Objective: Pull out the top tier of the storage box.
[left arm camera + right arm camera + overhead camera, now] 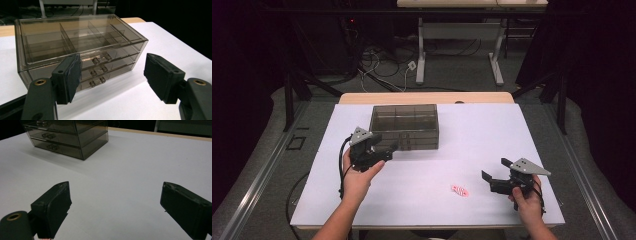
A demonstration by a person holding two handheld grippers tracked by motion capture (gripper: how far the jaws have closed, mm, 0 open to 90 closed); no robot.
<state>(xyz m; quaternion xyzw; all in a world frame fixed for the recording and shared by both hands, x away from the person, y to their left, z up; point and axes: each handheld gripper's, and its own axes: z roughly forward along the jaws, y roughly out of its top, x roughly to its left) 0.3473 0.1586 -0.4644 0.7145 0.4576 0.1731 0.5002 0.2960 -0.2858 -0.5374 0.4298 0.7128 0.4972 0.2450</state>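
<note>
A smoky clear box of three small drawers (pixel 404 125) stands at the back middle of the white table top (pixel 472 145). In the left gripper view the drawer box (pixel 75 40) has all three drawers pushed in, each with a pair of round knobs (pixel 98 72). My left gripper (pixel 393 147) hovers just in front of the box's left front, pointing at it, and in its own view my left gripper (pixel 112 67) is open with nothing between the pads. My right gripper (pixel 494 168) rests open near the front right, and my right gripper (pixel 115 195) is empty.
A small pink and white object (pixel 459 190) lies on the table left of the right gripper. The drawer box (pixel 67 135) sits far off in the right gripper view. Beyond the table's wooden back edge (pixel 427 97) stand a desk frame and cables on the floor.
</note>
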